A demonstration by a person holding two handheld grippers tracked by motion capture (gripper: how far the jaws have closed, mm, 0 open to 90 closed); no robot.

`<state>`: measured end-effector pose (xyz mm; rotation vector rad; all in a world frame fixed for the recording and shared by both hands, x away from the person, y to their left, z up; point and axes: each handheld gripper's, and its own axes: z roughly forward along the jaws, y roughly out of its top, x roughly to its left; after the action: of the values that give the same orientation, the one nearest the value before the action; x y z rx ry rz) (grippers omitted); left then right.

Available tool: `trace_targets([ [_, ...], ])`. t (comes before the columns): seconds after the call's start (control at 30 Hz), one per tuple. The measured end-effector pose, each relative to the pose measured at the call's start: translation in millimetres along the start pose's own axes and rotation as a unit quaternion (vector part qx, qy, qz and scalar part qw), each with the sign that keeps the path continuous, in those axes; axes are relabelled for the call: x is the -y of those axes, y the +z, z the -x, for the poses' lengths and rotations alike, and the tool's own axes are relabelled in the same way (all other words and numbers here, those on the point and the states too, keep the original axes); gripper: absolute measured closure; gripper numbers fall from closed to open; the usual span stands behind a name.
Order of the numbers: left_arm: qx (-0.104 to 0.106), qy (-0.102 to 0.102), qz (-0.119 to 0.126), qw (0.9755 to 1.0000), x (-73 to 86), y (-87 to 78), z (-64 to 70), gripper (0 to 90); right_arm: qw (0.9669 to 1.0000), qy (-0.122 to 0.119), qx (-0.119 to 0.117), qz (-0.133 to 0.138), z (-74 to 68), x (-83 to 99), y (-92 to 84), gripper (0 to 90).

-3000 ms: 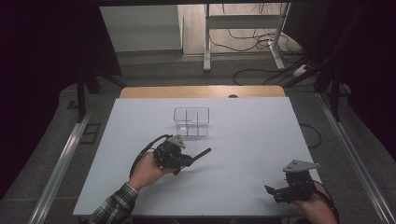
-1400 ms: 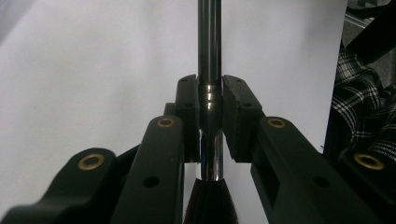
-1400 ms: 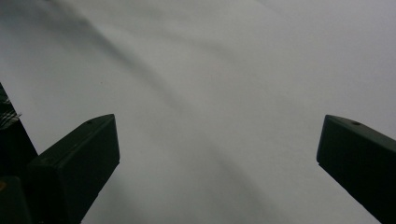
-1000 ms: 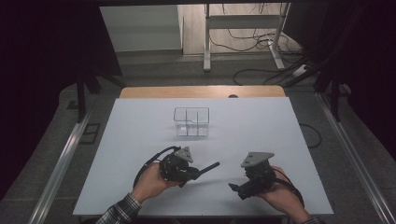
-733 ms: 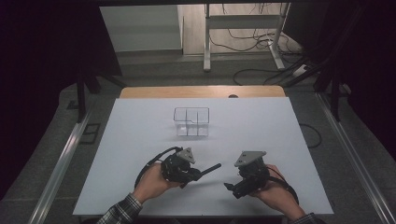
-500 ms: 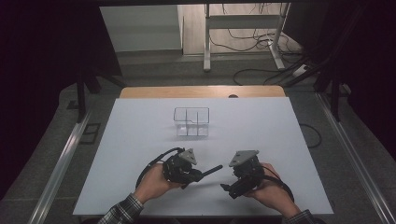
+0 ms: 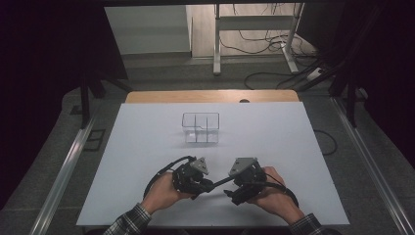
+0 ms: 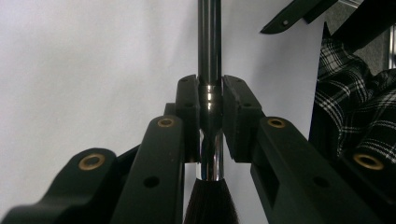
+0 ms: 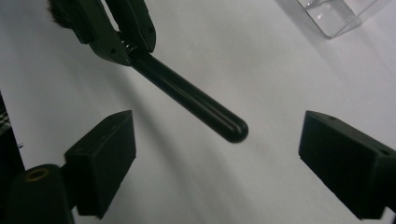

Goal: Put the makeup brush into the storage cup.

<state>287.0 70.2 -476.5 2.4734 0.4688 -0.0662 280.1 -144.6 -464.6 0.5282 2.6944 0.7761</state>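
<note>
Two grippers meet near the front edge of the white counter (image 7: 147, 147). The left gripper (image 7: 208, 186) has its fingers (image 8: 187, 112) clamped on the metal collar of a black brush (image 8: 209, 70), whose bristles point back toward the hand and whose handle juts out past the fingertips, lifted off the counter. The right gripper (image 7: 229, 192), which three seconds ago sat far off at the right front corner, has crossed leftward and now stands just beside the left one, nearer than a second ago. In the right gripper view its fingers (image 9: 105, 140) stand wide apart on either side of the handle's rounded end without touching it; they have just been closing a little, with the handle tip between them but not pressed. The left gripper has slid somewhat toward the front since the earliest frame and has barely stirred over the last second, its hold unchanged. Farther back, near the middle of the counter, a clear box (image 7: 201, 128) with compartments stands where it stood in every earlier frame, well apart from both grippers.
</note>
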Motion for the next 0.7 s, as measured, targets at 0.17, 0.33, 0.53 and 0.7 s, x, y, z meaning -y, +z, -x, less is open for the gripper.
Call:
trace_targets([
  [0.17, 0.001, 0.001, -0.001, 1.0000, -0.1, 0.8, 0.4, 77.6, 0.9998, -0.019, -0.002, -0.005, -2.7, -5.7, 3.7, 20.0],
  [0.33, 0.003, 0.000, -0.001, 1.0000, -0.3, 2.3, 1.1, 77.6, 0.9989, -0.043, -0.010, -0.016, -6.3, -9.2, 9.0, 29.1],
  [0.53, 0.004, 0.007, -0.011, 0.9999, -1.2, 2.8, 1.3, 77.6, 0.9974, -0.069, -0.011, -0.019, -10.8, -13.0, 13.4, 37.8],
  [0.7, 0.004, 0.016, -0.013, 0.9998, -2.0, 3.4, 5.6, 77.4, 0.9953, -0.086, -0.029, -0.034, -14.3, -11.5, 15.7, 58.9],
])
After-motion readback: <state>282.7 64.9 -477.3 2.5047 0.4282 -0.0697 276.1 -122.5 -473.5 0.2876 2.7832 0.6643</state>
